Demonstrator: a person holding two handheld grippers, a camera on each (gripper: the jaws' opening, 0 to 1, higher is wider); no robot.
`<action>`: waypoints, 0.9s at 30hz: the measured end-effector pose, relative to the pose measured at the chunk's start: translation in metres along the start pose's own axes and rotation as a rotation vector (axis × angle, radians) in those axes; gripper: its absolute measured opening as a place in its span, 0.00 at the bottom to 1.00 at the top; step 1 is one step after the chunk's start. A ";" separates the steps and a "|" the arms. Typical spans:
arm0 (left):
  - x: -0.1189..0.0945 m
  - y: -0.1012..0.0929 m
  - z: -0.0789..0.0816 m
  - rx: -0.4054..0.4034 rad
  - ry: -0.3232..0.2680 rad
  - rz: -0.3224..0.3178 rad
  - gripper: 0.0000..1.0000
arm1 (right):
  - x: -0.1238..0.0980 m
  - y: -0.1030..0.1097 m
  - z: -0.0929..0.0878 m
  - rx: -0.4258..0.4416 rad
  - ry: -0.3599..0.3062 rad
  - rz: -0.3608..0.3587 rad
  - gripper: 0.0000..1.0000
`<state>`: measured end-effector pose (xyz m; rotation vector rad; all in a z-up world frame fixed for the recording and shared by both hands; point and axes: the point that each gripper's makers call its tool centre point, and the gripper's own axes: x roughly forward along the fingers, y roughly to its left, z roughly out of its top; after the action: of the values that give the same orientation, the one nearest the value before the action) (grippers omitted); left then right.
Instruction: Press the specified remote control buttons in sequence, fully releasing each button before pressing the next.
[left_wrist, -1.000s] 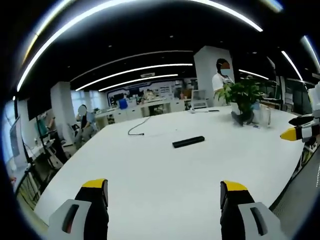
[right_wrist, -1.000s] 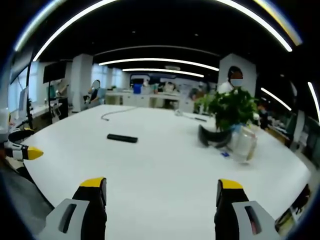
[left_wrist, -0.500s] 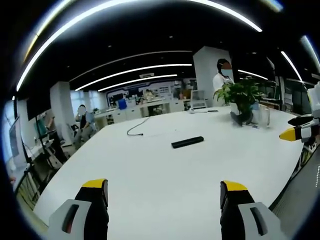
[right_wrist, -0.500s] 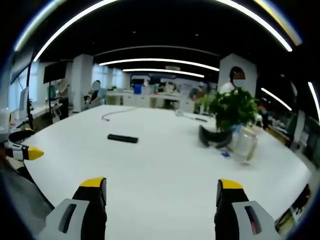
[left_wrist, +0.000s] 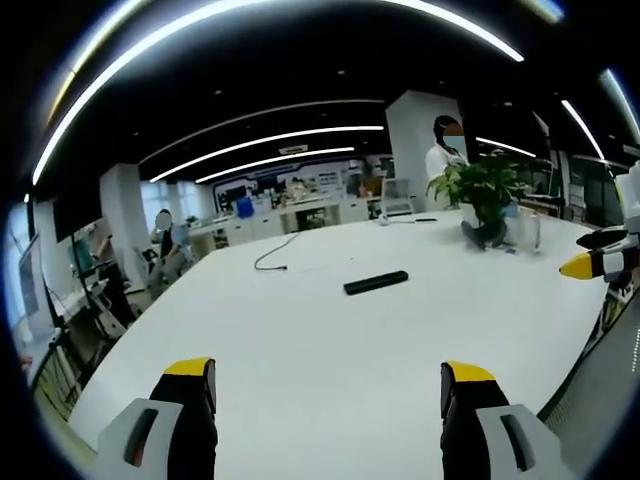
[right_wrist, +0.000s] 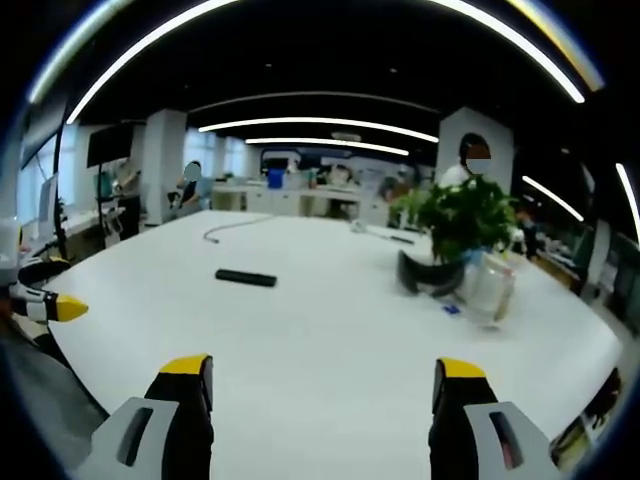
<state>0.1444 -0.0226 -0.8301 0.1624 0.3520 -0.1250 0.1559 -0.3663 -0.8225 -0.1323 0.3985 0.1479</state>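
Left hand-held gripper agape, empty; right hand-held gripper likewise | one remote | one table

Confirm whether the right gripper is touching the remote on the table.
No. The remote lies alone on the white table, far ahead of the open right gripper, with bare tabletop between.

Table: smooth matt white. Remote: matt black, looks plastic. Jar by plant: clear, glossy. Jaws: matt black, yellow tips.
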 end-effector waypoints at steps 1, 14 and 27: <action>0.000 0.000 0.000 0.001 -0.001 -0.001 0.96 | 0.000 0.000 0.000 0.000 0.000 0.000 0.90; 0.001 -0.001 0.000 -0.003 0.006 -0.007 0.97 | -0.001 -0.001 0.001 0.006 -0.005 -0.003 0.90; 0.000 0.000 0.003 -0.024 -0.002 -0.011 0.96 | -0.001 -0.001 0.002 0.010 -0.010 -0.001 0.90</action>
<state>0.1457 -0.0229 -0.8275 0.1372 0.3524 -0.1314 0.1557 -0.3670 -0.8201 -0.1217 0.3888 0.1459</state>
